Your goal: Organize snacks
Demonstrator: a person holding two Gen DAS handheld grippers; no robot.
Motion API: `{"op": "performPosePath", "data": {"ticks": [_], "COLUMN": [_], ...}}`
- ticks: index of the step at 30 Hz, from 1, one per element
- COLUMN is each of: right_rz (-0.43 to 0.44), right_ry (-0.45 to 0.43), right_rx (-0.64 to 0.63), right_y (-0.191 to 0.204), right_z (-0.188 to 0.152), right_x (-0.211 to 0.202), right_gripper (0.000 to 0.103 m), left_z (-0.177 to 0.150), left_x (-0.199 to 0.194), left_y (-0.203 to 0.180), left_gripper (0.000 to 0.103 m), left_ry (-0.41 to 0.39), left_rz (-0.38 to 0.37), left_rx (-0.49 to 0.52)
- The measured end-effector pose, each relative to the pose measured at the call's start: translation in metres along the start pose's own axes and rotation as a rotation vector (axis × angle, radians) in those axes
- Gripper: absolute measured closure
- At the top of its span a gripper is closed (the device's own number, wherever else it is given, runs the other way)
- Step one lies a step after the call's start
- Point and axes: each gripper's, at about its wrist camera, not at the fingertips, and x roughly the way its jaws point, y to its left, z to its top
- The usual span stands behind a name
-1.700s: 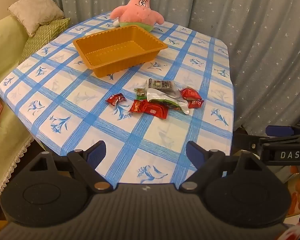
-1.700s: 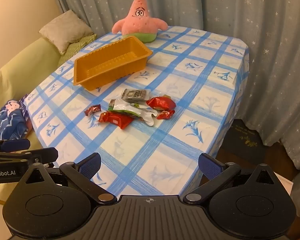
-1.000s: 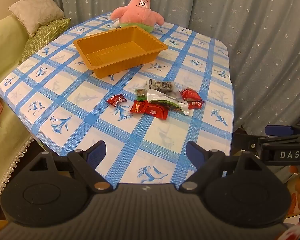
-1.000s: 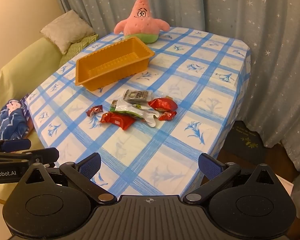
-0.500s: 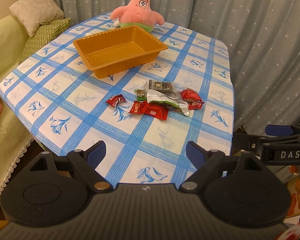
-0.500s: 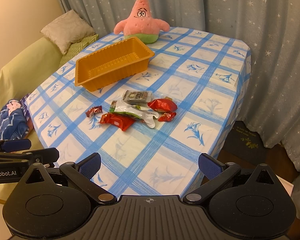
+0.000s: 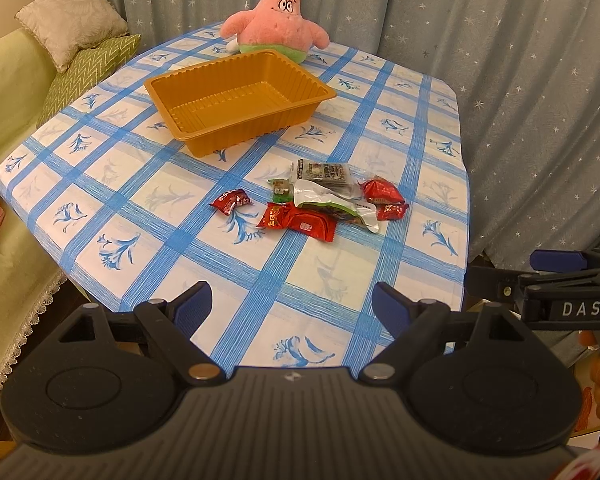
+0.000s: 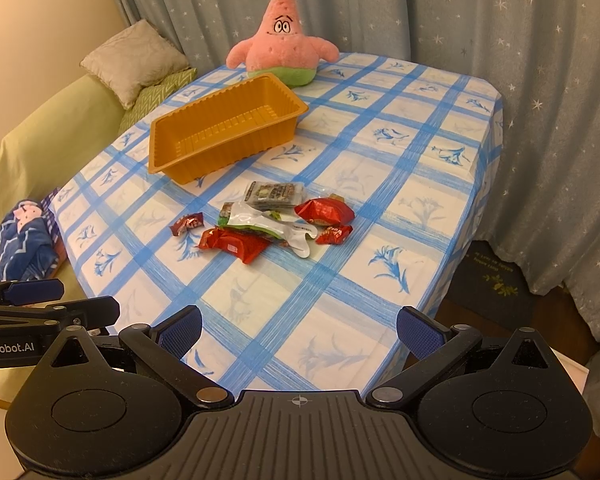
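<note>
1. Snacks [image 8: 276,220] lie in a small pile in the middle of the table [image 8: 340,320], well away from both tools. None is in the tray yet.
2. Nearest to us, the left tool [image 7: 292,304] and the right tool [image 8: 298,326] both hang over the near edge of the table. Their fingers are wide apart and hold nothing.
3. Almost nothing has changed in the last moments. The right tool only crept a tiny bit closer, and the left one stayed put, so I think the job has not really started.
4. One little red candy [image 7: 231,201] sits alone, just left of the pile. It looks easy to grab first.
5. Farther back is the orange tray [image 7: 240,100] — it is empty.
6. Behind it, a pink star toy [image 7: 278,26] sits by the curtain.
</note>
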Motion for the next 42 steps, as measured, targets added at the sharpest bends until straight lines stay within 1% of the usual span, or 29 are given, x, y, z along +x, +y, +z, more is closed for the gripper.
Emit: {"op": "performPosePath", "data": {"ticks": [40, 42], "right_rz": [0.010, 0.011], "right_ry": [0.007, 0.007], "right_rx": [0.006, 0.007], "right_y": [0.001, 0.000], "right_z": [0.005, 0.008], "right_x": [0.009, 0.013], "right_gripper": [0.000, 0.000], "left_z": [0.000, 0.005], "left_x": [0.000, 0.004], "left_y": [0.000, 0.004], "left_gripper": [0.017, 0.017], "left_ry": [0.002, 0.002], "left_rz": [0.002, 0.004], "left_rx": [-0.002, -0.002]}}
